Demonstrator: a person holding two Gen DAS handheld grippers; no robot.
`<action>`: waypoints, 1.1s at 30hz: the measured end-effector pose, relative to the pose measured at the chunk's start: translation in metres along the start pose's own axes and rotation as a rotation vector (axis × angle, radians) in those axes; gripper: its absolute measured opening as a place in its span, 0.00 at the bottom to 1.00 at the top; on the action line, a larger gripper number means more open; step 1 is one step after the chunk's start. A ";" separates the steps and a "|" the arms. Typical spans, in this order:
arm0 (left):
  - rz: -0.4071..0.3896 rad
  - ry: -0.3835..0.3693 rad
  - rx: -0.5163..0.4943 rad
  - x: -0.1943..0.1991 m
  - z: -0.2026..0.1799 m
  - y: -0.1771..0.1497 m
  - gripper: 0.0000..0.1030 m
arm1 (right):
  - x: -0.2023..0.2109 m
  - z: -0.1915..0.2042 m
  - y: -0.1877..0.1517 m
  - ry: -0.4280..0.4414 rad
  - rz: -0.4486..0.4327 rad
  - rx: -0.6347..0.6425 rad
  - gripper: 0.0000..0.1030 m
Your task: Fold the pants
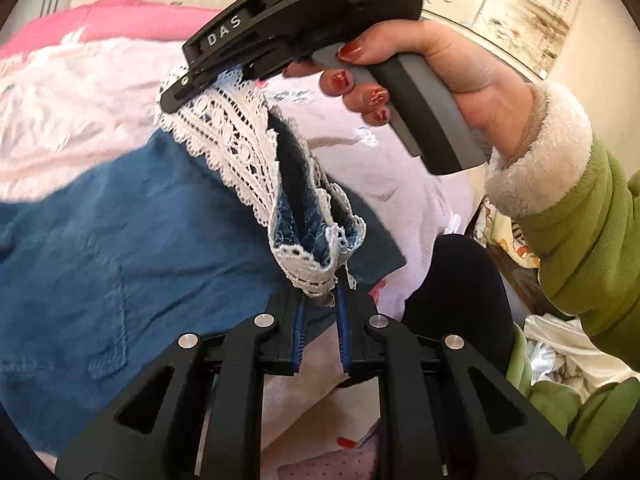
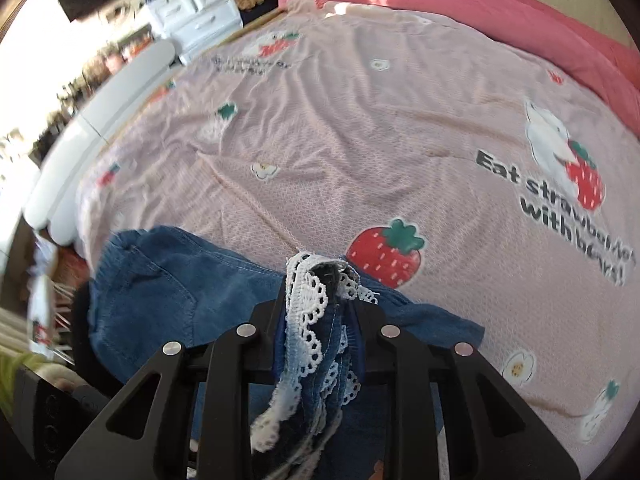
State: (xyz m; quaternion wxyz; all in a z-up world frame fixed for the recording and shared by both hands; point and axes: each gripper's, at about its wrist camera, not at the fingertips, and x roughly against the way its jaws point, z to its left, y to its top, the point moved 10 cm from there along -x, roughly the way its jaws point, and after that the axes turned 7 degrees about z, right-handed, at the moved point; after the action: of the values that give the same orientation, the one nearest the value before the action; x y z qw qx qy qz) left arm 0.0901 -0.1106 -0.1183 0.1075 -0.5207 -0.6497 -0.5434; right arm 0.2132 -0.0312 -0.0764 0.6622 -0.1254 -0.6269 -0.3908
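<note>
Blue denim pants [image 1: 120, 232] with a white lace hem [image 1: 236, 148] lie on a pink strawberry bedsheet [image 2: 380, 140]. My left gripper [image 1: 322, 292] is shut on one end of the lace hem, lifted off the bed. My right gripper [image 1: 200, 88], held by a hand with red nails, is shut on the other end of the same hem. In the right wrist view the right gripper [image 2: 320, 280] clamps bunched lace hem [image 2: 308, 312], with the pants' body [image 2: 168, 300] spread below and to the left.
A pink quilt [image 2: 480, 8] lies along the far edge of the bed. A white dresser [image 2: 196, 12] stands beyond the bed. A white padded bed rail [image 2: 92, 120] runs along the left. The person's green sleeve [image 1: 580, 232] is at the right.
</note>
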 end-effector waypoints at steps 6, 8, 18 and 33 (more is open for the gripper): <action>0.026 -0.010 0.054 0.003 0.018 -0.011 0.07 | -0.018 0.016 0.003 -0.008 0.034 0.000 0.26; 0.033 -0.011 0.054 0.004 0.018 -0.014 0.07 | -0.020 0.021 0.004 -0.003 0.038 0.004 0.28; 0.037 0.027 0.072 0.023 0.029 -0.026 0.39 | 0.006 0.037 0.011 0.124 -0.048 0.016 0.56; -0.014 0.066 0.077 0.022 0.021 0.016 0.60 | -0.023 0.009 0.011 0.035 -0.015 0.131 0.52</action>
State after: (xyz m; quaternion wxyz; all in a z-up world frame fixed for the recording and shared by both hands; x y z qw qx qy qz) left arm 0.1021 -0.0831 -0.1010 0.1449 -0.4932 -0.6698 -0.5359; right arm 0.2161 -0.0093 -0.0921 0.6768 -0.0701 -0.6404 -0.3561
